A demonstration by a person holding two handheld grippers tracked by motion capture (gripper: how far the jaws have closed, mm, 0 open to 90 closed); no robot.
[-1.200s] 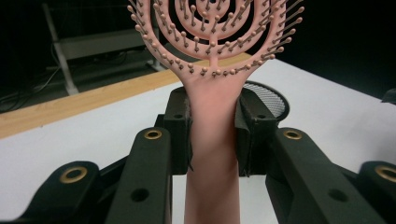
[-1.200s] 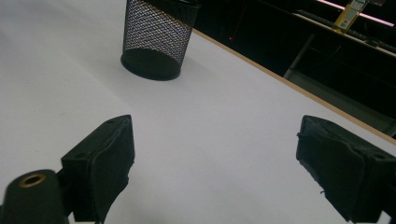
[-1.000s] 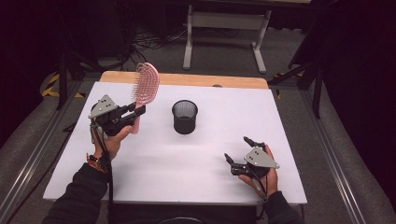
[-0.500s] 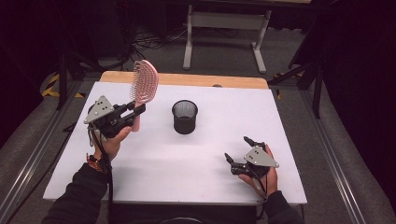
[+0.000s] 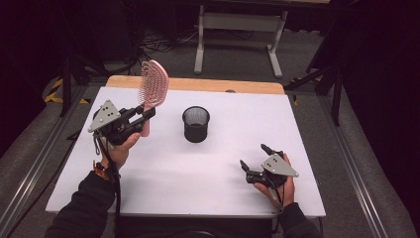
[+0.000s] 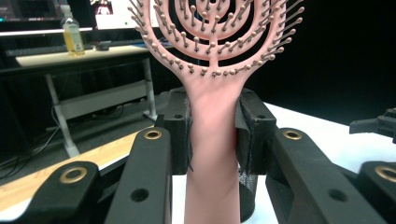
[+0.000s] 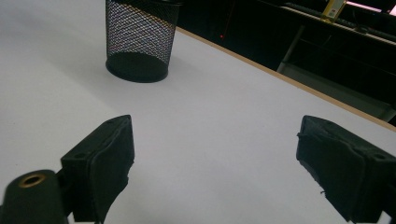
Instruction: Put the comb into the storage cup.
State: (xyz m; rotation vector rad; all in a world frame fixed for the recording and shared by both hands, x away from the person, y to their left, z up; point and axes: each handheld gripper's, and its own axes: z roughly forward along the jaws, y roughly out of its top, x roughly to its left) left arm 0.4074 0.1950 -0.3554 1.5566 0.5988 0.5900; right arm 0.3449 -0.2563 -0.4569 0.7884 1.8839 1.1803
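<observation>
Brush (image 5: pixel 152 85) stands upright above the worktop's (image 5: pixel 163 173) left side, its pink handle clamped between the left gripper's (image 5: pixel 143 115) fingers (image 6: pixel 180 128), bristle head up, probably so the handle can drop first into the mesh cup (image 5: pixel 196 124) just to its right. Right gripper (image 5: pixel 253 162) rests low near the front right corner, fingers (image 7: pixel 109 161) spread wide and holding nothing, well apart from the cup and likely kept clear.

One camera overhead, one riding each gripper.

The high view looks forward and down; the left gripper view sits close behind its jaws, and the right gripper view shares the mesh cup (image 7: pixel 140 39) ahead.
</observation>
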